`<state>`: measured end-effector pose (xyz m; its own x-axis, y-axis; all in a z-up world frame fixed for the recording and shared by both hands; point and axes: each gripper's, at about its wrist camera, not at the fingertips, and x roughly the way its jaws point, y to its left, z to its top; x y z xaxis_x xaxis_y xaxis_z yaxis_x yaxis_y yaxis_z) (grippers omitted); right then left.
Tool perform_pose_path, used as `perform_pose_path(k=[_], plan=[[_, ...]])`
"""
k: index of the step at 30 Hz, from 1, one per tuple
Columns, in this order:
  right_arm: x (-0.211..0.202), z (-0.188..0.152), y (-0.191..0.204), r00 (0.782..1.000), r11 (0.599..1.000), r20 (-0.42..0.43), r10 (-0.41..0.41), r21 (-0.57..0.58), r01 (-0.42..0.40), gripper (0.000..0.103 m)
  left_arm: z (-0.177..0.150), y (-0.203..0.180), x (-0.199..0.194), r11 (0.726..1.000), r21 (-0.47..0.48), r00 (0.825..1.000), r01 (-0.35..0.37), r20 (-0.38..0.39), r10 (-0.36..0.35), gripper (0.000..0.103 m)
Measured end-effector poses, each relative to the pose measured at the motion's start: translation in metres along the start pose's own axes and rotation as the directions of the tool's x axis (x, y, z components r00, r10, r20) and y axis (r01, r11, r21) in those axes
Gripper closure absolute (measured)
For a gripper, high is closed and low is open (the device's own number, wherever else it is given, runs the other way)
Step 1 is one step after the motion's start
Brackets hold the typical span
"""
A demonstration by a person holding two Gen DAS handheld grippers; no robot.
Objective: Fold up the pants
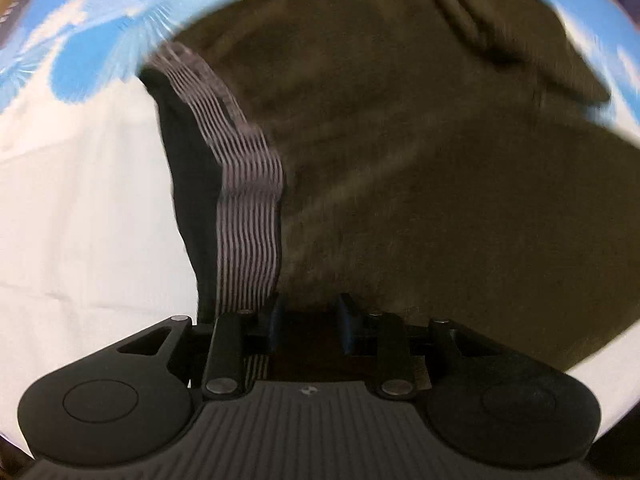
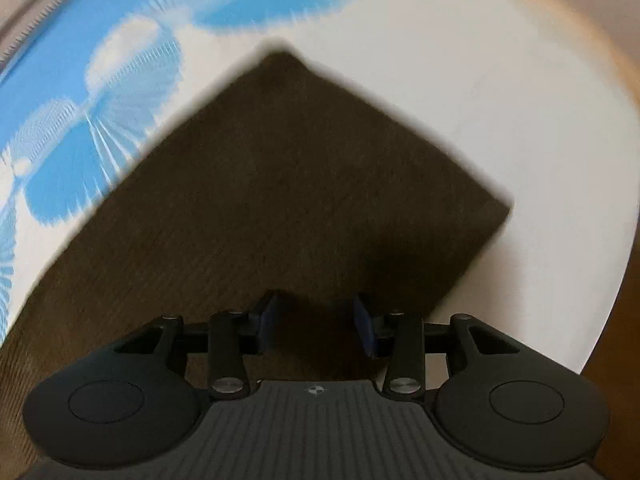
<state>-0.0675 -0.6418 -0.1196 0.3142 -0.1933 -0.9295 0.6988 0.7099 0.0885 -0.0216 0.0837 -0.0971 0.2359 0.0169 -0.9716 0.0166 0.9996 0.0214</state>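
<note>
One pair of dark brown pants lies on a white sheet printed with blue fan shapes. One striped grey elastic waistband runs down the left edge of the garment in the left wrist view; a thick fold crosses its upper right. In the right wrist view the pants end in one squared corner pointing away, with two straight edges. Bare sheet lies open beyond both edges. Two grippers are present. Left gripper: jaws apart, dark cloth seen between the blue pads; whether they pinch it cannot be told. Right gripper: jaws apart above the cloth, nothing clamped.
</note>
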Motion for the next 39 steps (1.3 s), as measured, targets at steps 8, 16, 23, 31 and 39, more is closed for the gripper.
perform_pose_path(k=[8, 16, 23, 31, 39], plan=[[-0.039, -0.004, 0.063, 0.96, 0.959, 0.162, 0.228, -0.21, -0.192, 0.059, 0.024, -0.028, -0.025, 0.998, -0.015, 0.987, 0.055, 0.151, -0.052, 0.043], [-0.037, -0.031, 0.106, 0.971, 0.907, 0.039, 0.234, -0.369, -0.204, 0.059, 0.025, -0.048, -0.003, 0.997, 0.033, 0.994, -0.07, 0.081, 0.067, 0.046], [-0.067, -0.037, 0.141, 0.922, 0.868, 0.145, 0.359, -0.415, -0.273, 0.059, 0.052, -0.092, -0.05, 0.998, 0.055, 0.954, -0.038, 0.298, 0.02, 0.043], [-0.076, -0.04, 0.226, 0.799, 0.774, 0.136, 0.585, -0.389, -0.501, 0.086, 0.055, -0.122, -0.04, 0.998, 0.056, 0.946, 0.025, 0.322, -0.042, 0.085], [-0.033, -0.041, 0.315, 0.798, 0.739, 0.031, 0.601, -0.402, -0.541, 0.068, 0.078, -0.135, -0.023, 0.997, 0.008, 0.947, 0.08, 0.311, -0.079, 0.084]])
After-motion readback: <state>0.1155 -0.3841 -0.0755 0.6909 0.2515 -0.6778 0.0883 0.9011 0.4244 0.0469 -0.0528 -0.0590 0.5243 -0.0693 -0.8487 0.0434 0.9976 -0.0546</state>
